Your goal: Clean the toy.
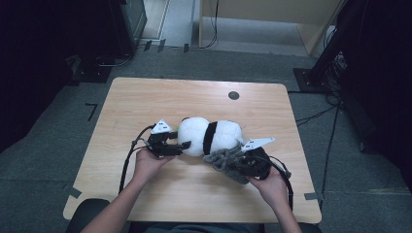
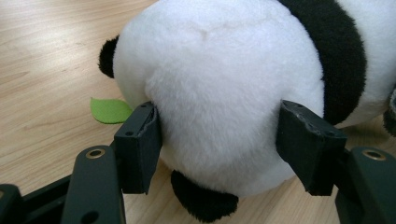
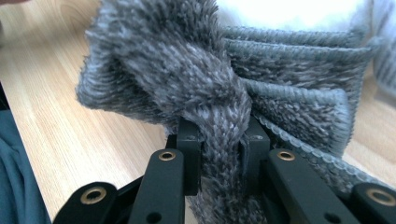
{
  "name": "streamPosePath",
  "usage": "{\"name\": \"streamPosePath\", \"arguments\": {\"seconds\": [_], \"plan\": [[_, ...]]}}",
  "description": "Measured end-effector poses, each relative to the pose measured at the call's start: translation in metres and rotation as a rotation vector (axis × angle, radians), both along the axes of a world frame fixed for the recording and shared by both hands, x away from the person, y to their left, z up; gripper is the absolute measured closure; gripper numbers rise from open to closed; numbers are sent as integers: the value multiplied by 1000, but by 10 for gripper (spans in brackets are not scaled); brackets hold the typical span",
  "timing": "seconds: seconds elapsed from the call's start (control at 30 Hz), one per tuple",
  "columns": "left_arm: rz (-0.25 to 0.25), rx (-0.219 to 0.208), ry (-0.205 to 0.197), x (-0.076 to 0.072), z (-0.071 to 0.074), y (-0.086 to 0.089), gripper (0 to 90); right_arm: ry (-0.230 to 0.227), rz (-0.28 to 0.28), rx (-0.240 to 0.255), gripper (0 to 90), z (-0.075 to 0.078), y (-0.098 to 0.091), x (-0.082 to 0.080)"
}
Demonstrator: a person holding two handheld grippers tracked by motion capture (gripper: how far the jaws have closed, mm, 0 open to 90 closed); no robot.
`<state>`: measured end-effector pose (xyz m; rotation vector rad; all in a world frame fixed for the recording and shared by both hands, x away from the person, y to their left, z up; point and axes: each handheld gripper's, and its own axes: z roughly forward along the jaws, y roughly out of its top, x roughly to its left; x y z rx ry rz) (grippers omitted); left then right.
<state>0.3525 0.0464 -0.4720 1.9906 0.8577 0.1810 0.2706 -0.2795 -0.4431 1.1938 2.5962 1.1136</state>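
We've got the left gripper (image 1: 180, 144) clamped on the plush panda's (image 1: 209, 136) head, mid-table (image 1: 145, 97). Right gripper (image 3: 219, 149) pinches the grey knitted scarf (image 3: 196, 84) narrowly, beside its body. Scarf looks bunched, not yet wrapped round; dressing remains.

We count one plush panda (image 1: 209, 136), one grey knitted scarf (image 1: 224, 160) at its five o'clock, and one green leaf (image 2: 110, 110) at its nine o'clock. Two grippers work it: left gripper (image 1: 176, 145), right gripper (image 1: 241, 156). One table (image 1: 145, 102) carries one dark disc (image 1: 233, 95), perhaps a sticker.
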Motion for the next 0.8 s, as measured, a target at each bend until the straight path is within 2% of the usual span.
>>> {"name": "streamPosePath", "arguments": {"seconds": [0.23, 0.33, 0.57, 0.8], "plan": [[1, -11, 2, 0, -1, 0, 339, 23, -4, -19, 759, -7, -4, 1], [2, -12, 3, 0, -1, 1, 339, 24, 9, 2, 762, -3, -4, -1], [5, -14, 5, 0, 0, 0, 339, -36, 47, 30, 773, 17, 8, -10], [6, -10, 5, 0, 0, 0, 339, -105, 82, 60, 785, 42, 35, -3]]}}
